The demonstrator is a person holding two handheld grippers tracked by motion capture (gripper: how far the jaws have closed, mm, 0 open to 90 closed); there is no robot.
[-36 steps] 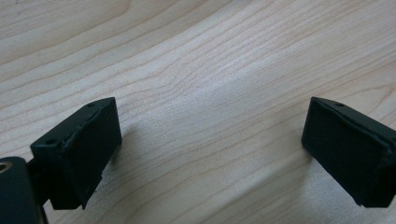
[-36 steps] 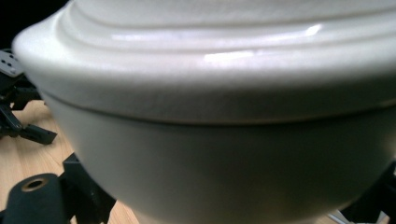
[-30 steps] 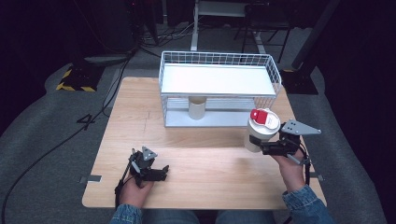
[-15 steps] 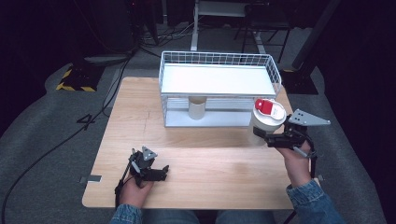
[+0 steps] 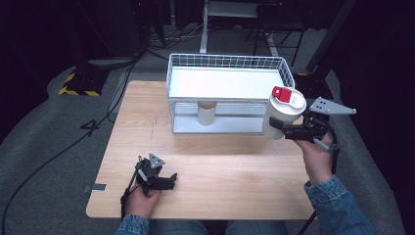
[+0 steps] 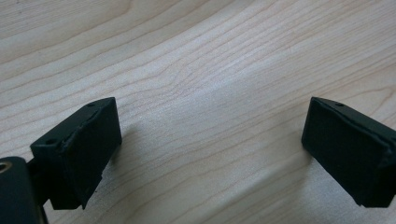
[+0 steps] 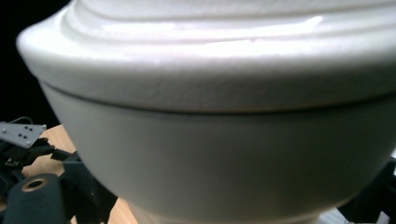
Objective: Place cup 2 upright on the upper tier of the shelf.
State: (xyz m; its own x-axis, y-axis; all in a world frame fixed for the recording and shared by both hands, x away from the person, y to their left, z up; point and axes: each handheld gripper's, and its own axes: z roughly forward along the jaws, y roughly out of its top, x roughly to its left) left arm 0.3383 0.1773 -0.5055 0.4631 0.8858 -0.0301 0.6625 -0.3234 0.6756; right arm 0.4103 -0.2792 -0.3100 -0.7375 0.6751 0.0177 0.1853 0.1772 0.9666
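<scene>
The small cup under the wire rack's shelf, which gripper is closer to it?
Right. The right gripper, holding the white lidded cup, is level with the small cup, off to its right. The left gripper rests open at the table's near edge, farther away.

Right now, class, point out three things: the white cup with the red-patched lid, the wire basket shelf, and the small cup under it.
white cup (image 5: 275, 122), high view, on its side wall.
wire basket shelf (image 5: 227, 61), high view, on its back rim.
small cup (image 5: 206, 115), high view, on its side.
</scene>
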